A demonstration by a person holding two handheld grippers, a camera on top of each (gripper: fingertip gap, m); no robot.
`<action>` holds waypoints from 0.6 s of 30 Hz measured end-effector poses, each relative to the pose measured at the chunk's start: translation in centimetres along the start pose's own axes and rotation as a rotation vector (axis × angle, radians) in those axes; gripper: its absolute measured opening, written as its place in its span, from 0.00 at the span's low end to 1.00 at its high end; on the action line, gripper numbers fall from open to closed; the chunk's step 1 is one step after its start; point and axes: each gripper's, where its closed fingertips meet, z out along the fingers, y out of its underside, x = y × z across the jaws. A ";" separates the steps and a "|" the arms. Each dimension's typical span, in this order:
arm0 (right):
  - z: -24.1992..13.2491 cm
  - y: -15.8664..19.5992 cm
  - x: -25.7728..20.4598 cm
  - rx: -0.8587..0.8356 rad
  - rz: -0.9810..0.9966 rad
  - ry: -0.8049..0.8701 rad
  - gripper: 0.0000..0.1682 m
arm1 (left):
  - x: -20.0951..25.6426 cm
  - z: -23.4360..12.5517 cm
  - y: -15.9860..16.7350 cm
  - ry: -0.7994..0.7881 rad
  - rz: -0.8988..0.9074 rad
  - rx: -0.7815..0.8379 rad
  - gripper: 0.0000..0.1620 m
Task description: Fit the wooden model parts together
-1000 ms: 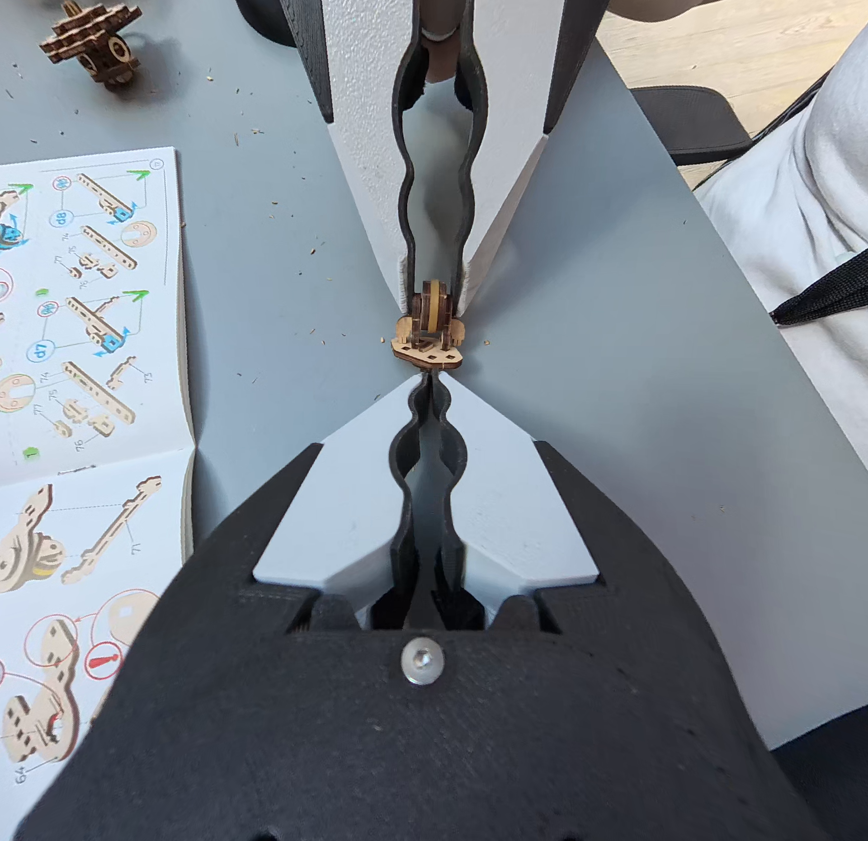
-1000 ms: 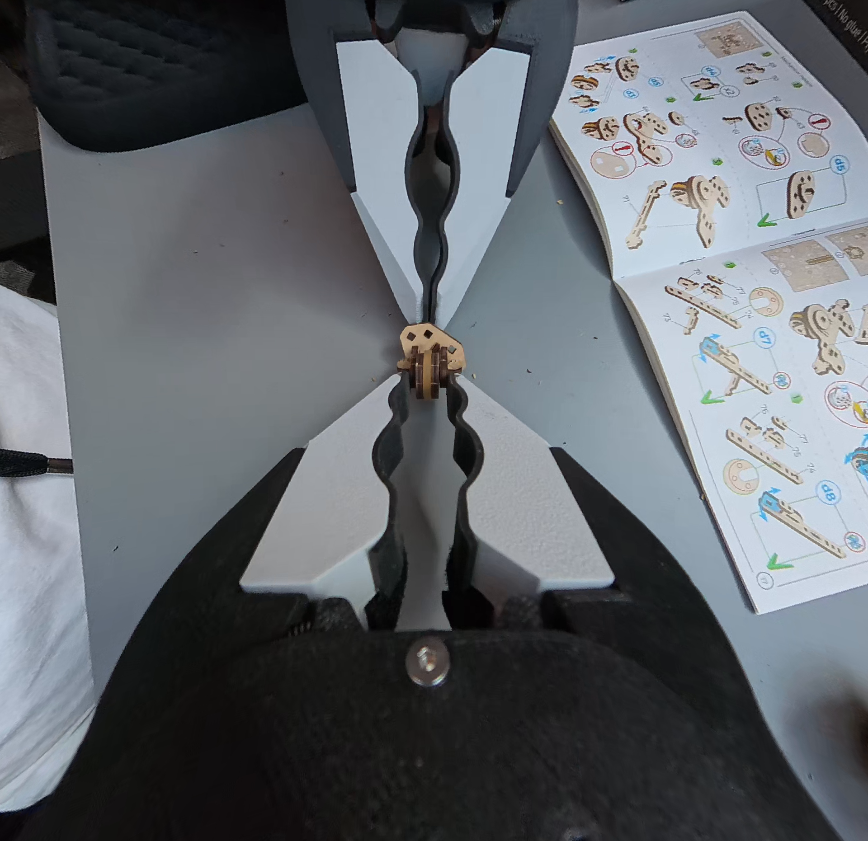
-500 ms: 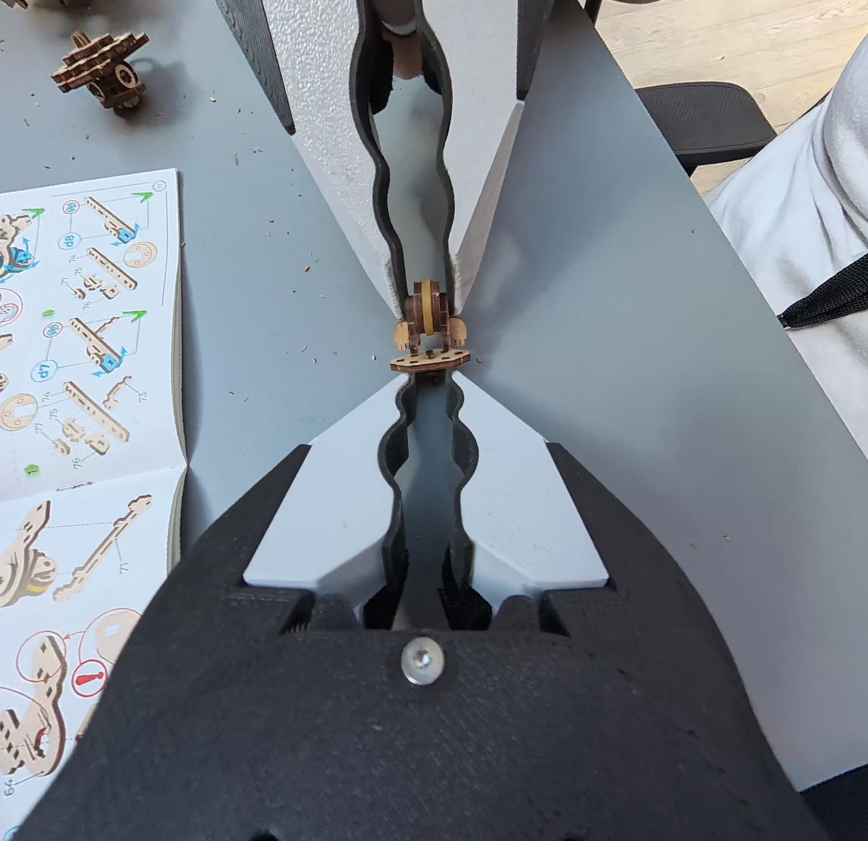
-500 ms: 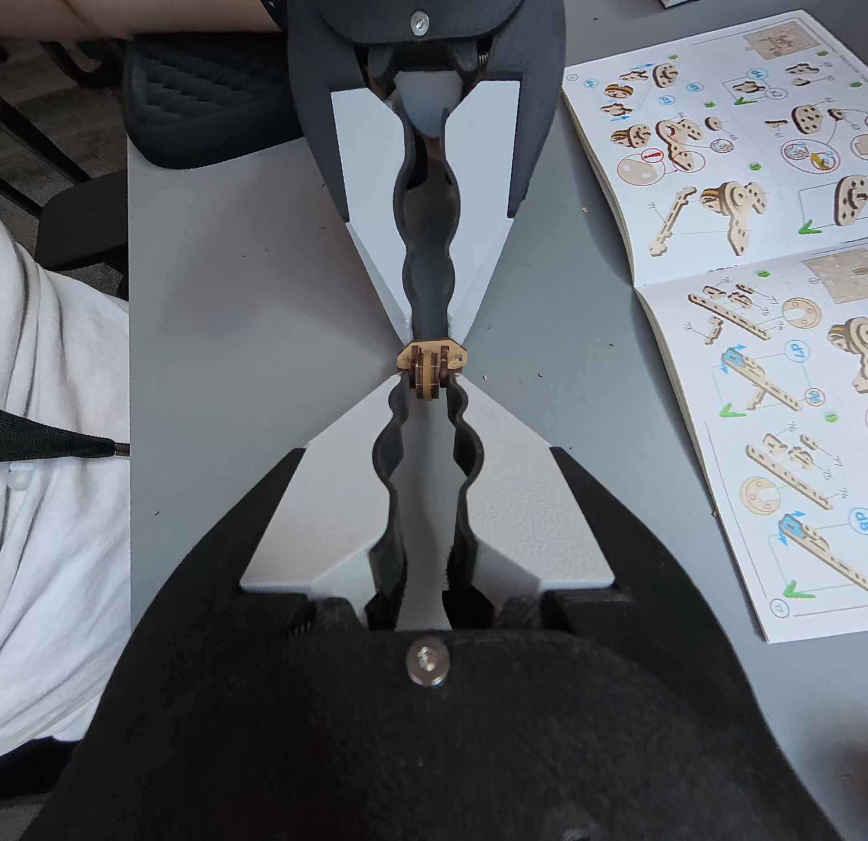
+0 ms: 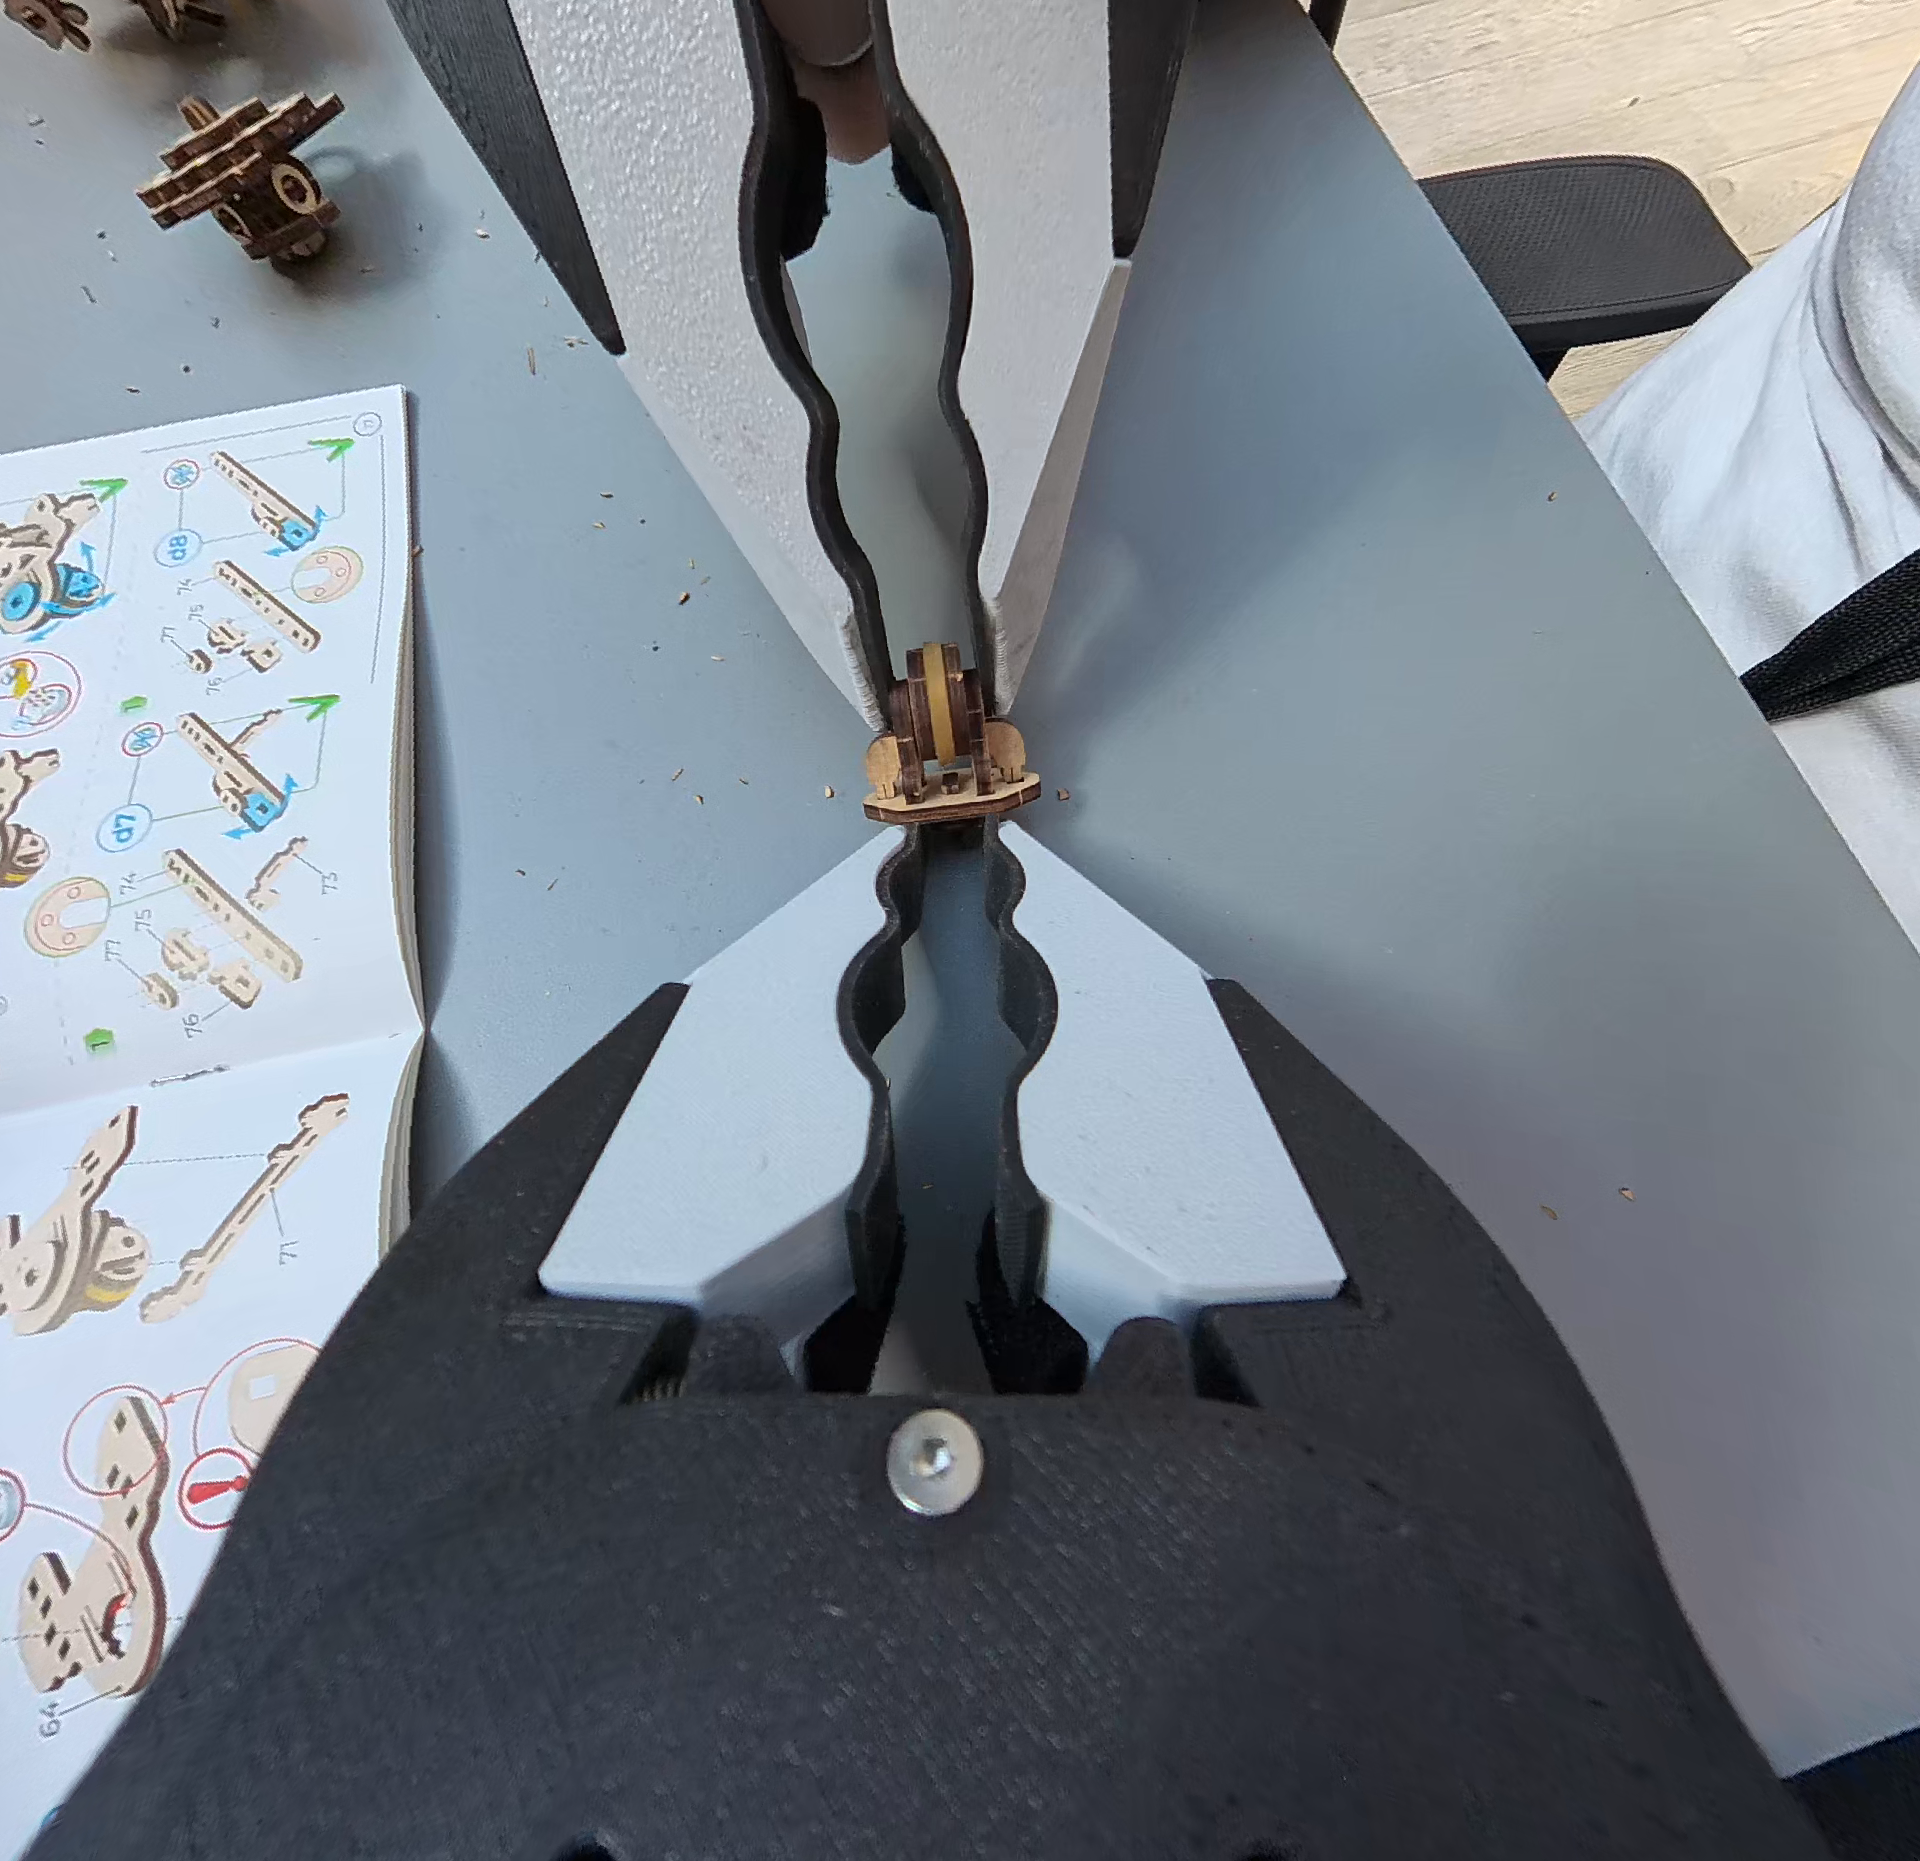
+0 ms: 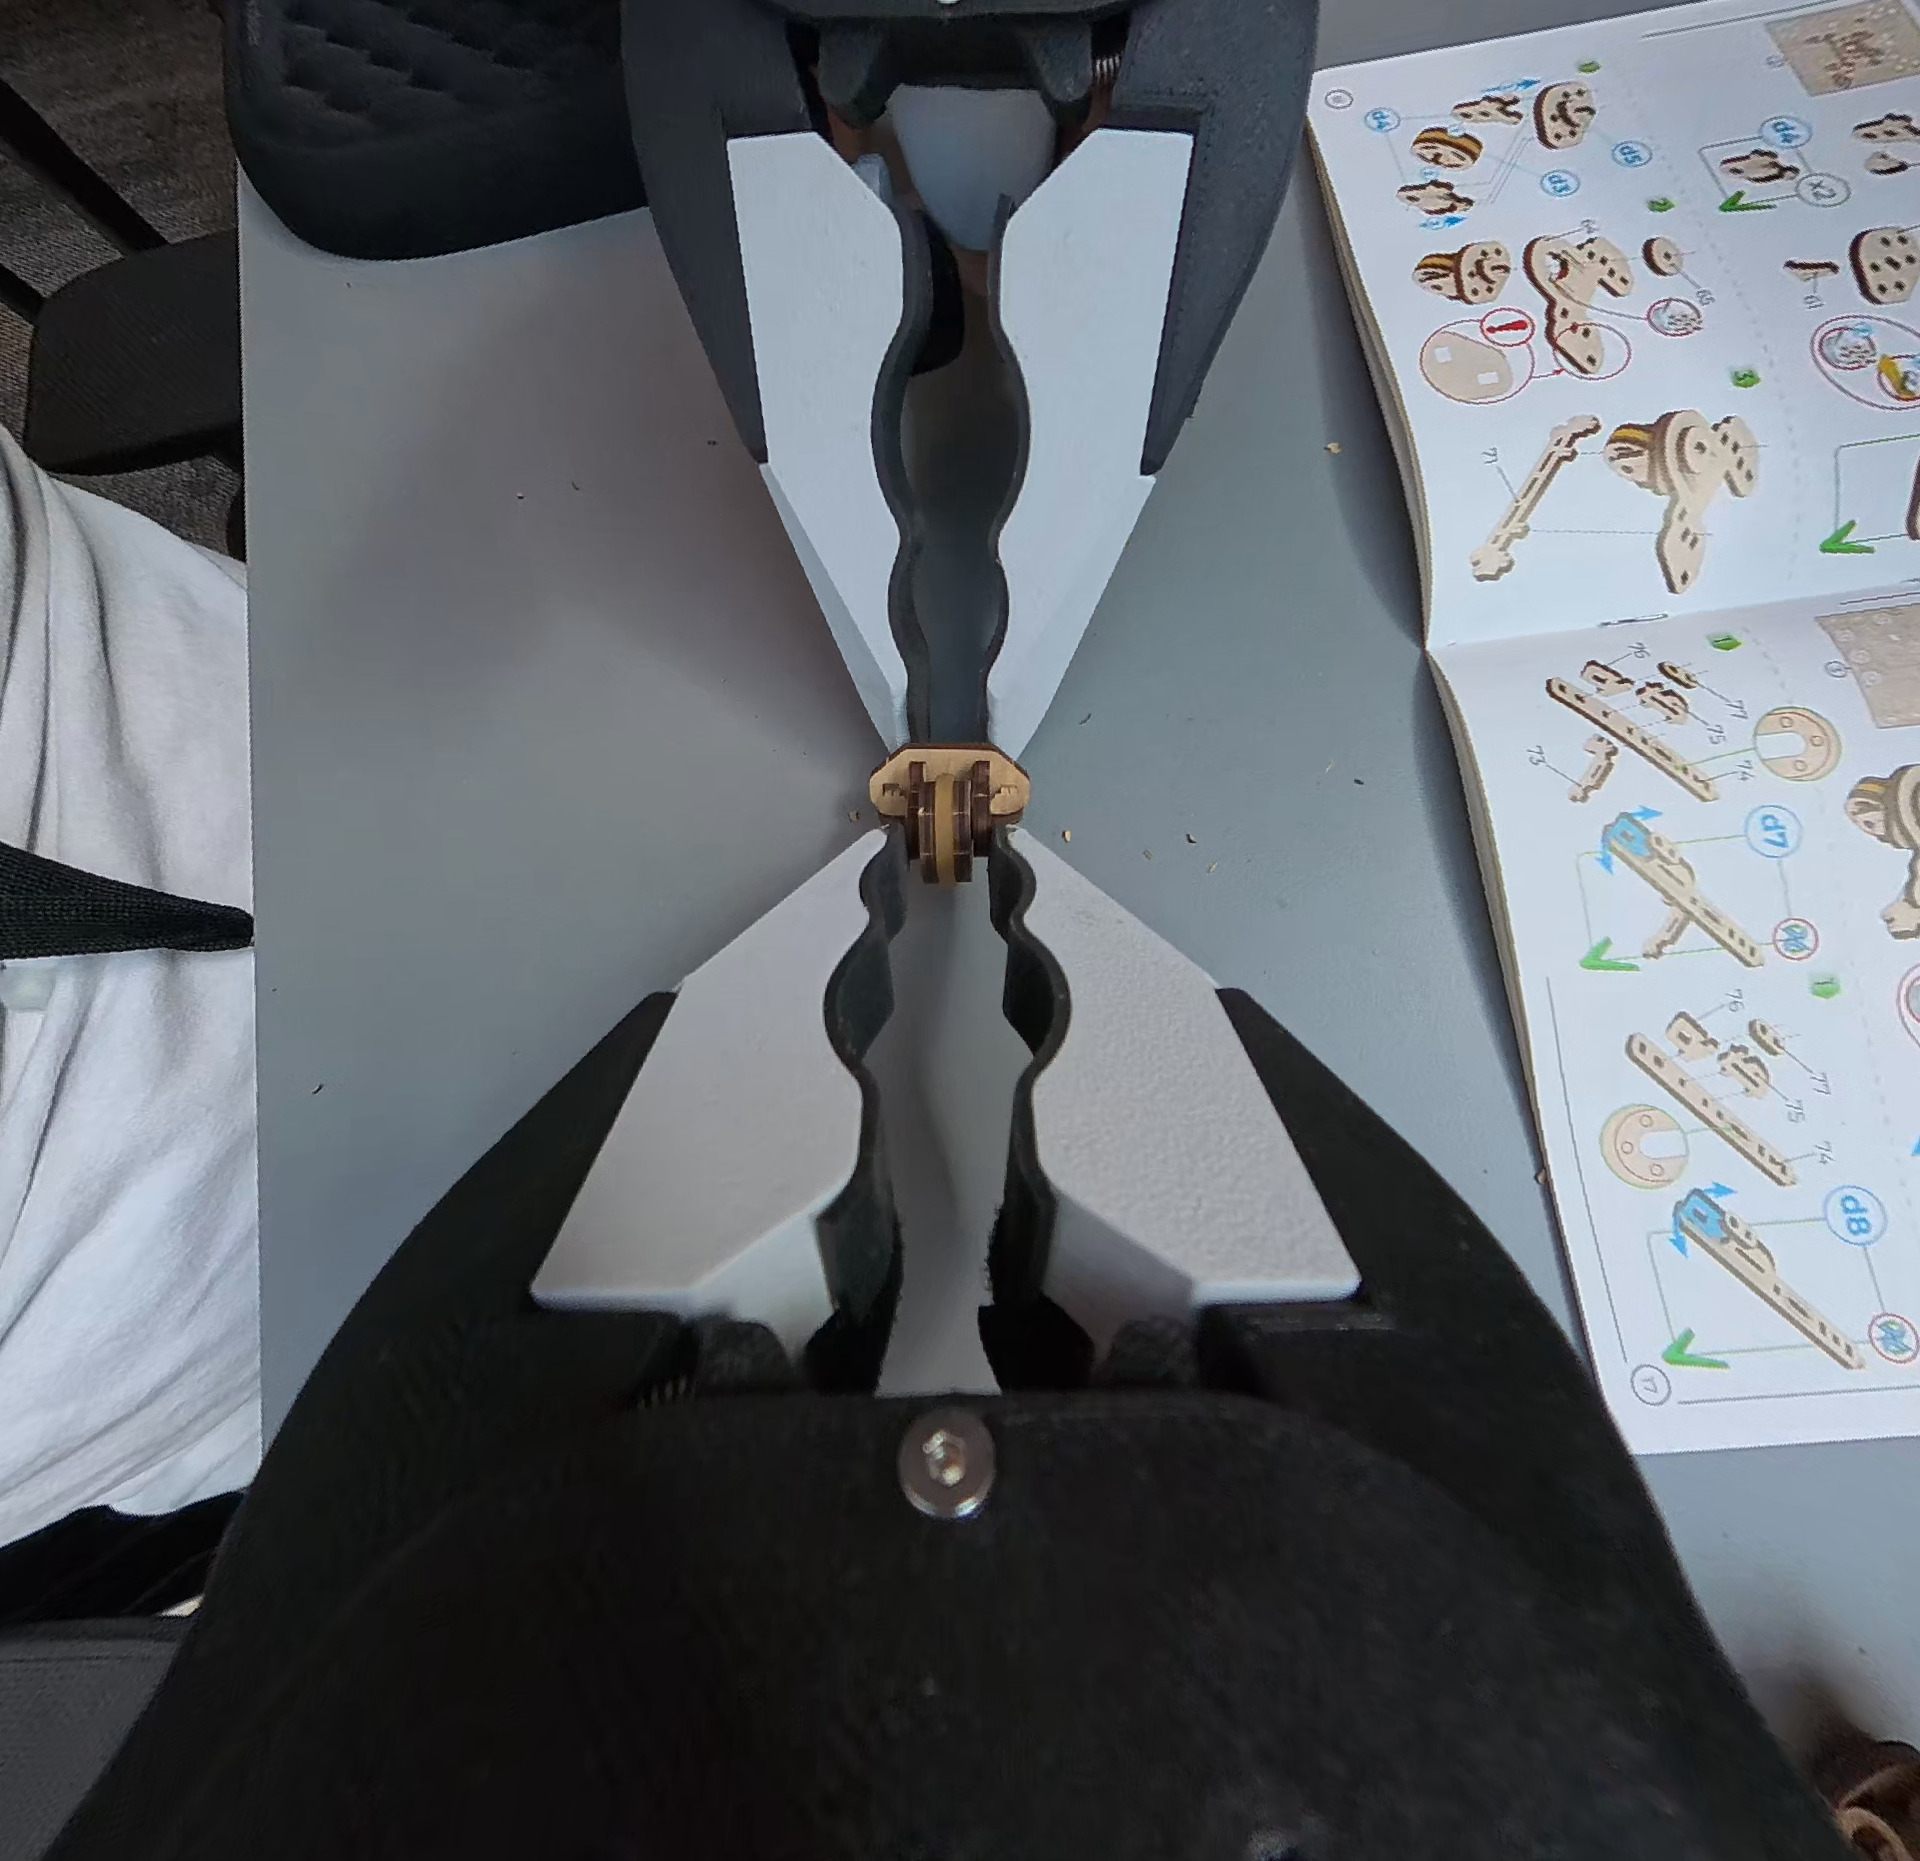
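Note:
A small wooden assembly is held in the air between my two grippers, which point at each other. Its layered wheel piece [image 5: 940, 720] stands on a pale flat base plate [image 5: 951, 801]. My right gripper [image 6: 945, 866] is shut on the wheel piece [image 6: 943, 824]; it enters the left wrist view from the top [image 5: 935, 668]. My left gripper [image 5: 951, 845] has its jaws narrowly apart, tips against the plate's underside, closed on a brown tab there. It enters the right wrist view from the top [image 6: 948, 725], behind the plate [image 6: 894, 783].
The grey table [image 5: 1351, 876] lies below. An open instruction booklet [image 5: 208, 772] lies to my left gripper's left [image 6: 1662, 772]. A dark wooden sub-assembly [image 5: 244, 175] stands at the far left. A black chair [image 5: 1579, 242] and a person's white clothing [image 6: 104, 980] are past the table edge. Less than 4 cm separates the two grippers' tips. The dark wooden sub-assembly [image 5: 244, 175] is about equally far from each gripper, around 20 cm.
My left gripper's jaws went from fully shut to narrowly apart. The base plate turned from tilted face-on to edge-on. The right gripper kept its hold on the wheel piece.

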 end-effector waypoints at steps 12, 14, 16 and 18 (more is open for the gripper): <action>0.1 0.0 0.0 -0.108 0.032 0.015 0.09 | -0.1 0.0 0.0 -0.013 -0.010 0.000 0.05; 0.1 0.0 0.0 -0.111 0.050 0.005 0.09 | -0.1 0.1 0.0 -0.021 -0.006 0.000 0.05; 0.1 0.0 0.0 -0.117 0.067 0.000 0.09 | -0.1 0.1 0.0 -0.027 -0.008 0.000 0.05; 0.1 0.0 0.0 -0.128 0.064 0.005 0.09 | -0.1 0.1 0.0 -0.027 -0.012 0.000 0.05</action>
